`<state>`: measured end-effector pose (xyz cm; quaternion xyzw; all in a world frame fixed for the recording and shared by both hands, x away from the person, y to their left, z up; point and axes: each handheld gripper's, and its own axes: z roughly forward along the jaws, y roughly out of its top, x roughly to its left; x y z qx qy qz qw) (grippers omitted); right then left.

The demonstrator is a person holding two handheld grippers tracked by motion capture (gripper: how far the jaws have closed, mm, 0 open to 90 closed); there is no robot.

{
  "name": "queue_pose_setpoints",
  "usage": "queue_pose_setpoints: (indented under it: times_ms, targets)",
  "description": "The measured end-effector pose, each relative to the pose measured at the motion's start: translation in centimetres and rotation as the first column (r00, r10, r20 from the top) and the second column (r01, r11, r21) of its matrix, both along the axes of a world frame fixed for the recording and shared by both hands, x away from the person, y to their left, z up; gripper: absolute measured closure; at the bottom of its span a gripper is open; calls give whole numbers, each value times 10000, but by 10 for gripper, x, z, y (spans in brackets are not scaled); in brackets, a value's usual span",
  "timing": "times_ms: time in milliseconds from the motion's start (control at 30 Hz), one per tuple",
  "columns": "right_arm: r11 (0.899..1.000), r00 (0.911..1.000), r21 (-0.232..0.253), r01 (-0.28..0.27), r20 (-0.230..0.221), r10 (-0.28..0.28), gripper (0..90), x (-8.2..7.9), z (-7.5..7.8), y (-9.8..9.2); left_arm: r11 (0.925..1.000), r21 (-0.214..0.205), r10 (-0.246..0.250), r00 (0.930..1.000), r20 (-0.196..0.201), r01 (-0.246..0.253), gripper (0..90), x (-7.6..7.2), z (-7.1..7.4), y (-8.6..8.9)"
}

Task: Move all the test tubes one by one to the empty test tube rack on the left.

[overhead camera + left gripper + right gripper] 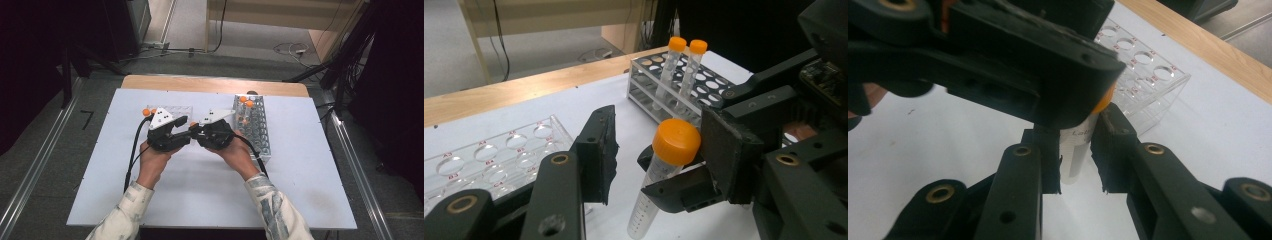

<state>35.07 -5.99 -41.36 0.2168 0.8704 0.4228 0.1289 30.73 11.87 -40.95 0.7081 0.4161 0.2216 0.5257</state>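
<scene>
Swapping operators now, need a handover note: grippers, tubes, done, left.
Right gripper: shut on the orange-capped tube, held above the mat.
Left gripper: jaws around that tube's cap end, one pad by the cap, the other apart; open.
Metal rack, person's right: two capped tubes standing at its far end.
Clear rack, person's left: the wells in view hold nothing.
Done: tube lifted, brought between both grippers.
Left: probably finish the handoff, then seat the tube in a rack.

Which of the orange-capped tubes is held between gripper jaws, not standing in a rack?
The nearest tube, clamped by the right gripper; the others stand in the metal rack.
</scene>
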Motion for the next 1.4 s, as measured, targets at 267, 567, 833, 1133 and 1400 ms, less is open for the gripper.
queue_pose_setpoints:
  times_ms: [267,567,833,1133,1400]
  targets:
    - [10000,10000,-7,-7,-67,7,718,0,-1,0,9998,-8,-199,9998,-69,199,597,1,-1,-2]
    - [10000,10000,-29,9,-67,-9,719,1,-1,-1,9991,-75,-427,9990,-94,426,683,1,-2,-4]
    - [10000,10000,9,18,-83,-18,718,1,-1,-2,9992,-16,-402,9992,-39,402,701,1,-2,-4]
    - [9998,9999,174,-109,-107,110,662,1,-1,-3,9996,25,-277,9996,6,277,705,1,1,-3]
    - [9992,9995,400,39,-304,-27,436,2,1,-7,9999,39,-106,9999,83,106,705,2,6,3]
